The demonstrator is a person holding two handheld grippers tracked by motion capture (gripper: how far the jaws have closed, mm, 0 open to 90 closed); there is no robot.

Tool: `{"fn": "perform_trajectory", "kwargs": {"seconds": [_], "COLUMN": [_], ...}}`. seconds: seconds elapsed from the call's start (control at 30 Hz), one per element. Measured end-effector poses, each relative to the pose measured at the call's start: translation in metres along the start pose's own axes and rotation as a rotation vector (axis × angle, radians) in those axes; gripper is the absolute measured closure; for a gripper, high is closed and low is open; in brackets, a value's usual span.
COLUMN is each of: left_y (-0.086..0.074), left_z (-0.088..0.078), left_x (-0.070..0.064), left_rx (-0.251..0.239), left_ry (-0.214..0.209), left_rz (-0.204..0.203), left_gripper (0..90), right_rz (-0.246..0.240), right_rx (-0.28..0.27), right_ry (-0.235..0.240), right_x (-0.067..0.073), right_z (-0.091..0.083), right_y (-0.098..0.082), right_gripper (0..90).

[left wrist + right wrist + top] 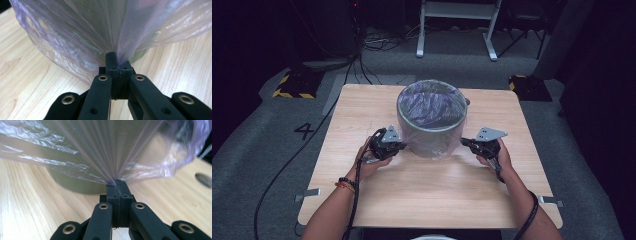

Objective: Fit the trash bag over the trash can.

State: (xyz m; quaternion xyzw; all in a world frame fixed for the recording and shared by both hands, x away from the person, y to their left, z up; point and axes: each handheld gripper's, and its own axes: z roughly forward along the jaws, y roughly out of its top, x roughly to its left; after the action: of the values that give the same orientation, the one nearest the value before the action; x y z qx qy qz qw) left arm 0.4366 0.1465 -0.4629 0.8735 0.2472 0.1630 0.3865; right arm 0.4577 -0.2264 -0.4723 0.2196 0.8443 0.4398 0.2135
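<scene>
L gripper (117,67) & R gripper (117,188) pinch bag (432,107) over bin (432,137).

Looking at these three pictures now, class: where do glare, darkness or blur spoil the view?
High view: floor beyond the table is dark. Left gripper view: shiny glare on the plastic bag. Right gripper view: the bin and table hole look soft.

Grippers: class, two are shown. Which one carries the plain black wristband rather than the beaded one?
The right gripper, at the bin's right: a black band circles that wrist. The left gripper's wrist wears beads.

A bag-lined grey bin (432,120) stands on the wooden table (422,190).
</scene>
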Motion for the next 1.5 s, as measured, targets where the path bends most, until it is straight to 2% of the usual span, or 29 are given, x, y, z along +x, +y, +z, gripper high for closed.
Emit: {"fn": "perform_trajectory", "kwargs": {"seconds": [0.07,0.13,0.17,0.27,0.43,0.67,0.73,1.0,1.17,1.33,1.4,1.43,1.5], "left_y": [-0.004,-0.005,-0.007,-0.012,-0.016,-0.023,-0.026,-0.033,-0.037,-0.039,-0.04,-0.041,-0.042], "left_z": [0.001,0.002,0.002,0.007,0.012,0.012,0.013,0.013,0.013,0.011,0.009,0.007,0.001], "left_x": [0.002,0.003,0.004,0.004,0.005,0.012,0.014,0.019,0.016,0.012,0.011,0.011,0.01], "left_rx": [0.023,0.03,0.034,0.038,0.058,0.07,0.079,0.087,0.067,0.058,0.05,0.045,0.014], "left_ry": [0.003,0.006,0.007,-0.007,-0.008,-0.013,-0.005,-0.01,-0.006,0.001,0.015,0.022,0.042], "left_rz": [-0.011,-0.016,-0.018,-0.03,-0.03,-0.057,-0.063,-0.093,-0.101,-0.102,-0.109,-0.116,-0.145], "left_gripper": [89.6,89.5,89.5,89.4,89.5,89.7,89.7,89.1,85.5,74.9,66.1,66.1,52.6], "right_rz": [0.023,0.033,0.056,0.074,0.079,0.103,0.117,0.149,0.143,0.156,0.163,0.166,0.183], "right_rx": [0.035,0.04,0.051,0.057,0.074,0.09,0.113,0.127,0.145,0.141,0.138,0.135,0.13], "right_ry": [-0.003,-0.007,-0.004,-0.005,-0.005,-0.007,-0.01,-0.026,-0.044,-0.05,-0.056,-0.056,-0.059], "right_x": [-0.004,-0.005,-0.008,-0.009,-0.01,-0.014,-0.016,-0.02,-0.021,-0.022,-0.023,-0.023,-0.025], "right_z": [0.0,0.001,0.002,0.003,0.004,0.004,0.005,0.006,0.008,0.006,0.005,0.005,0.004], "right_y": [-0.004,-0.006,-0.01,-0.013,-0.015,-0.021,-0.025,-0.029,-0.031,-0.033,-0.034,-0.034,-0.036], "right_gripper": [90.0,90.0,90.0,90.0,90.0,90.0,90.0,90.0,90.0,90.0,90.0,90.0,90.0]}}
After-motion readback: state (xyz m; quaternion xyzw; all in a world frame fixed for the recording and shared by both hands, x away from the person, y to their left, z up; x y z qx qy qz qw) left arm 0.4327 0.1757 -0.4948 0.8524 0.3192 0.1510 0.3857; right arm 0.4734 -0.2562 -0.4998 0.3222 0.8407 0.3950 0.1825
